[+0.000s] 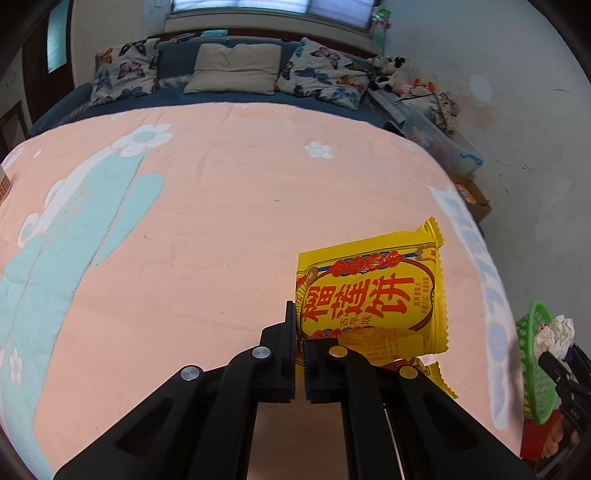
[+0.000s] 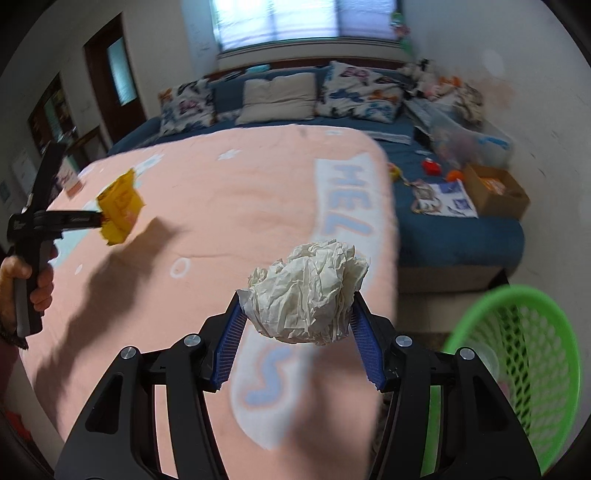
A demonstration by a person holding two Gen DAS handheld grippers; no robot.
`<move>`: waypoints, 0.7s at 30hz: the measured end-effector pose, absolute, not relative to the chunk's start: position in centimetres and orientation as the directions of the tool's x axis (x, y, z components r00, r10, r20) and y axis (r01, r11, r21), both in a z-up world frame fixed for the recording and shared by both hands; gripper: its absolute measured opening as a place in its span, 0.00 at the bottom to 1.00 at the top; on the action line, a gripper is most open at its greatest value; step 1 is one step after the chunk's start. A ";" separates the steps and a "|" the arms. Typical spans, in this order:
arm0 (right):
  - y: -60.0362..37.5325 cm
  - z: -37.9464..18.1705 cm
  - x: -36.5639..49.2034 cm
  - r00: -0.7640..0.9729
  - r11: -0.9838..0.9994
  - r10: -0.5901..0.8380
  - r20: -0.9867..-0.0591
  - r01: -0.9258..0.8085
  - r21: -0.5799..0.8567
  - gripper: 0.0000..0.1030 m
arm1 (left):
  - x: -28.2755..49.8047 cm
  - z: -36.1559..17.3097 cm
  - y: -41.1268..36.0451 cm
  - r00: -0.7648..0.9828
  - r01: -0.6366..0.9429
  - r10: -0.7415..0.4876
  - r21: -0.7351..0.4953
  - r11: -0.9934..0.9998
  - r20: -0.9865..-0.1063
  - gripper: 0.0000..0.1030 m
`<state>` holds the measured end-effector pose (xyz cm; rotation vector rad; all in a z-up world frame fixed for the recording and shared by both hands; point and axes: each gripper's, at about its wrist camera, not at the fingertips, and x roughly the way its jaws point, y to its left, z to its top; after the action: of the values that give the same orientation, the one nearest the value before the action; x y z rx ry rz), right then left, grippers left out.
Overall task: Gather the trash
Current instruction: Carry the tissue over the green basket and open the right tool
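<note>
The yellow snack wrapper [image 1: 373, 295] with red characters is in the air above the pink blanket [image 1: 221, 221], and it does not touch the blanket. The left gripper [image 1: 300, 343] holds it by its lower left corner; the two black jaws are pressed almost together and pinch the thin foil between them. In the right wrist view the same wrapper [image 2: 120, 206] hangs at the end of the left gripper [image 2: 99, 219], and its shadow falls on the blanket [image 2: 221, 206] just beside it.

The crumpled white paper ball [image 2: 306, 291] is also lifted, above the edge of the blanket. The right gripper [image 2: 299, 332] grips it from both sides; its jaws with blue pads [image 2: 229, 347] stand wide apart because the ball fills the space between them.

A green mesh basket [image 2: 517, 354] stands to the right, beside the bed and lower than the paper ball. Behind the blanket are a blue sofa [image 1: 229, 98] with butterfly cushions [image 1: 321, 74] and a beige pillow [image 1: 236, 68], under a window [image 2: 303, 20]. A cardboard box [image 2: 496, 192] lies at the far right.
</note>
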<state>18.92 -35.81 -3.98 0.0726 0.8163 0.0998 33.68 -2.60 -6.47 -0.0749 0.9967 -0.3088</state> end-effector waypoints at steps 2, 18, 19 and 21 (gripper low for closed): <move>-37.0 -4.1 18.1 0.683 0.993 0.103 -0.724 -0.031 0.112 0.55 | 33.1 -5.9 -2.9 0.505 0.232 -0.305 -0.214 0.949 -0.807 0.03; -44.5 -4.5 11.5 0.704 0.971 -0.045 -0.709 0.196 0.134 0.55 | 27.2 -1.1 -8.0 0.493 0.389 -0.461 -0.287 0.875 -0.738 0.03; -44.8 -4.5 11.2 0.704 0.970 -0.056 -0.708 0.207 0.130 0.55 | 26.9 -0.9 -8.5 0.489 0.399 -0.471 -0.292 0.869 -0.734 0.03; -45.5 -4.6 10.5 0.705 0.965 -0.072 -0.706 0.228 0.129 0.55 | 26.3 -0.5 -9.4 0.481 0.421 -0.490 -0.298 0.857 -0.727 0.03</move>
<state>10.48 -45.45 -4.59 0.2136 0.7725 -0.1680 26.27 -9.45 -0.46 -0.0827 0.9134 -0.5561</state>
